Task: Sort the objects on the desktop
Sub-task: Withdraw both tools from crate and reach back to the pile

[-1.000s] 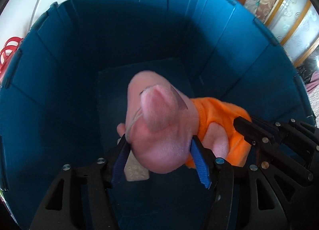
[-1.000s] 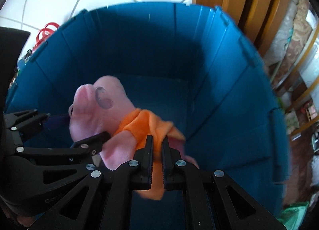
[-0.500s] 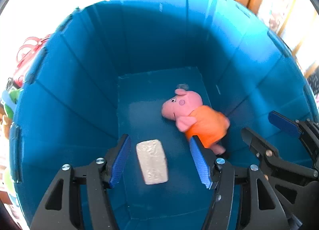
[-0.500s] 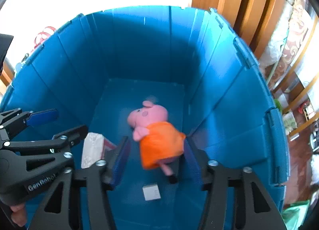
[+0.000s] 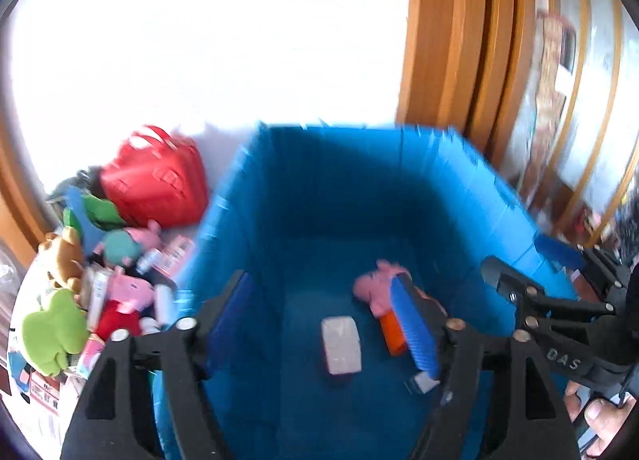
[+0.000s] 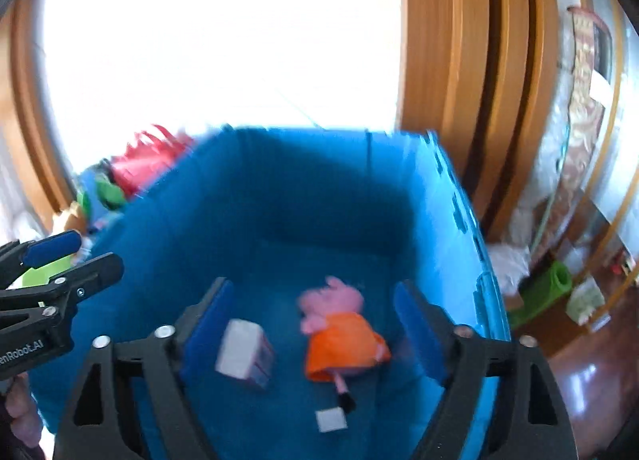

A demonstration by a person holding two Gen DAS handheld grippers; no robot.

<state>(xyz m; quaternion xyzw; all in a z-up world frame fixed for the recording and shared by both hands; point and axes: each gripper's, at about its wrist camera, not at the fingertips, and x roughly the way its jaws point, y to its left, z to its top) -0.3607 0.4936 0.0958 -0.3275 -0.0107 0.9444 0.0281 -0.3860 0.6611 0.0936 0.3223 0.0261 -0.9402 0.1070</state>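
**Lying loose in the blue bin: pig plush, both claws empty**

Hovering above the blue bin (image 5: pixel 495 196), both claws are over its open top and point down into it. Left claw (image 5: pixel 327 320): jaws apart and opening, blue pads wide, nothing pressed between them. Right claw (image 6: pixel 315 324): jaws likewise spread and opening, nothing gripped.

Pink pig plush (image 6: pixel 339 328) in an orange dress lies on the bin floor, head toward the far wall, legs toward the camera. In the right wrist view it sits in the gap between the pads, but well below them and touching neither. In the left wrist view the same plush (image 5: pixel 375 292) is partly hidden behind that claw's right pad.

White packet (image 6: pixel 243 352) lies on the bin floor just beside the plush, on its left in the right wrist view; the left wrist view shows it (image 5: pixel 341 344) flat, between the pads and far beneath them. Small white square (image 6: pixel 330 420) rests on the floor near the plush's feet.

Outside the bin, to its left in the left wrist view: red plastic basket (image 5: pixel 155 176) near the bin's far corner; heap of toys in front of it, including a green plush (image 5: pixel 52 332), a brown plush (image 5: pixel 66 256) and another pink pig (image 5: pixel 131 292). Surface under the heap not clear; frames are motion-blurred.

Wooden door frame (image 6: pixel 471 60) stands behind the bin on the right. Fingers of a person's hand (image 5: pixel 599 416) show at the lower right, on the other claw's handle.
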